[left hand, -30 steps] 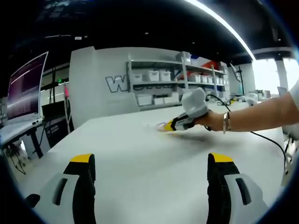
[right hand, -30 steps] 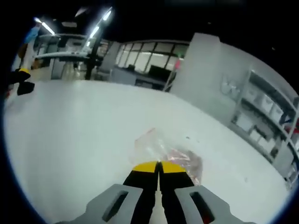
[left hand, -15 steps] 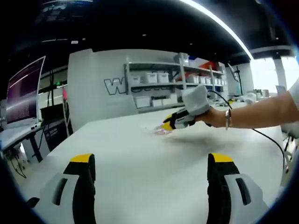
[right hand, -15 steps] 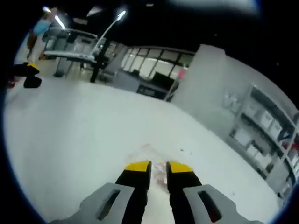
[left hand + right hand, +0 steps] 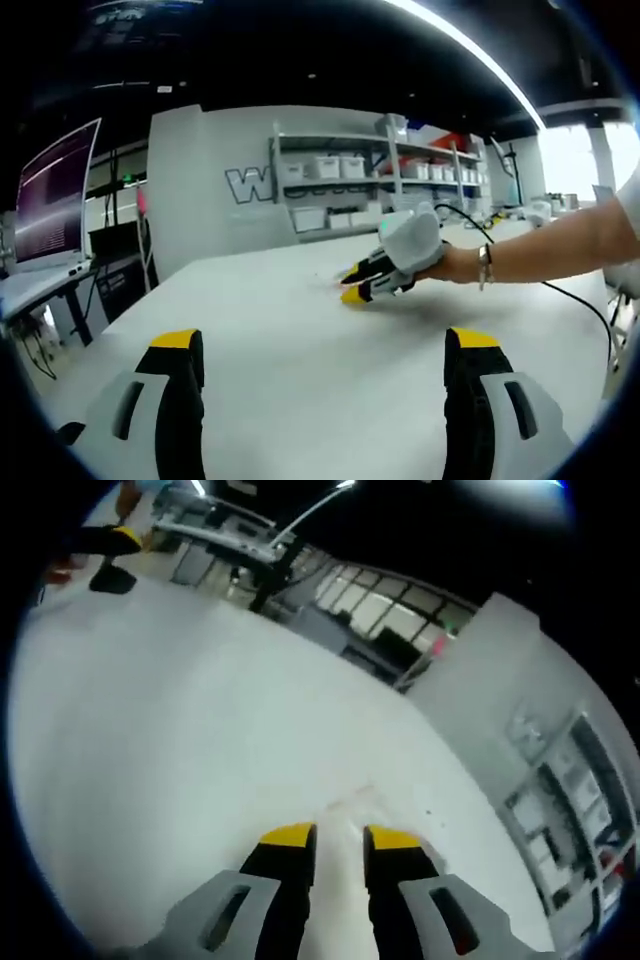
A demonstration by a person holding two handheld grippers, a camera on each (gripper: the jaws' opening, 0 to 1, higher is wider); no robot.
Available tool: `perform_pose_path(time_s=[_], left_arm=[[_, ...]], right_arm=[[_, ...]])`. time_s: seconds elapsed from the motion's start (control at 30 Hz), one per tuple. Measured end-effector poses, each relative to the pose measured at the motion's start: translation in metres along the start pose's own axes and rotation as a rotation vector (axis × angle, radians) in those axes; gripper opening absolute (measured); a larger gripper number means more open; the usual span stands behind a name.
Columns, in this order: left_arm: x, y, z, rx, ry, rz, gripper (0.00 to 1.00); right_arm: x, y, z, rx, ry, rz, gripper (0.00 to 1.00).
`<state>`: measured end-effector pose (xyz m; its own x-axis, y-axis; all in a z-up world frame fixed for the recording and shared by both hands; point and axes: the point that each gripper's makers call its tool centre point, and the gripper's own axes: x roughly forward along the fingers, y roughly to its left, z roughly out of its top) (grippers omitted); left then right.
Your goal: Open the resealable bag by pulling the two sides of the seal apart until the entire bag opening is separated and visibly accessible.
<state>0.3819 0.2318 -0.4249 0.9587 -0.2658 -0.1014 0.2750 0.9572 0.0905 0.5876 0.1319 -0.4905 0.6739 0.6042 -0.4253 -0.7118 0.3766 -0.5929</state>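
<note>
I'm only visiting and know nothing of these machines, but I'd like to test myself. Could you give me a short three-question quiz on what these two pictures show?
1. True or false: the left hand-held gripper stands wide open above the white table.
2. What does the right hand-held gripper have on its fingertips? A) red B) yellow C) green
3. Fill in: shelves at the back hold white ____.

Key: 1 true; 2 B; 3 bins.

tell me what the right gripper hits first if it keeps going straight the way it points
Probably the clear bag, a faint edge lying on the white table just past the right gripper. Its fingers stand slightly apart; depth is hard to judge.
</note>
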Motion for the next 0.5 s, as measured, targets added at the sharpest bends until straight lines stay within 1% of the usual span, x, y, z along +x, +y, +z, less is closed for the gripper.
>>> perform_pose_path(time_s=[0.33,0.37,0.43,0.5], left_arm=[[-0.002,0.005,-0.001,-0.008,-0.003,0.008,0.98],[-0.002,0.005,-0.001,-0.007,-0.004,0.008,0.98],[-0.001,0.005,-0.001,-0.008,-0.003,0.008,0.98],[-0.001,0.004,-0.002,-0.008,-0.001,0.006,0.98]], right_arm=[[0.01,-0.009,-0.001,-0.001,0.01,-0.03,0.17],[0.015,-0.012,0.0,0.003,0.009,-0.026,0.16],[0.018,-0.012,-0.001,-0.006,0.007,-0.023,0.11],[0.02,-0.01,-0.003,-0.006,0.006,-0.011,0.02]])
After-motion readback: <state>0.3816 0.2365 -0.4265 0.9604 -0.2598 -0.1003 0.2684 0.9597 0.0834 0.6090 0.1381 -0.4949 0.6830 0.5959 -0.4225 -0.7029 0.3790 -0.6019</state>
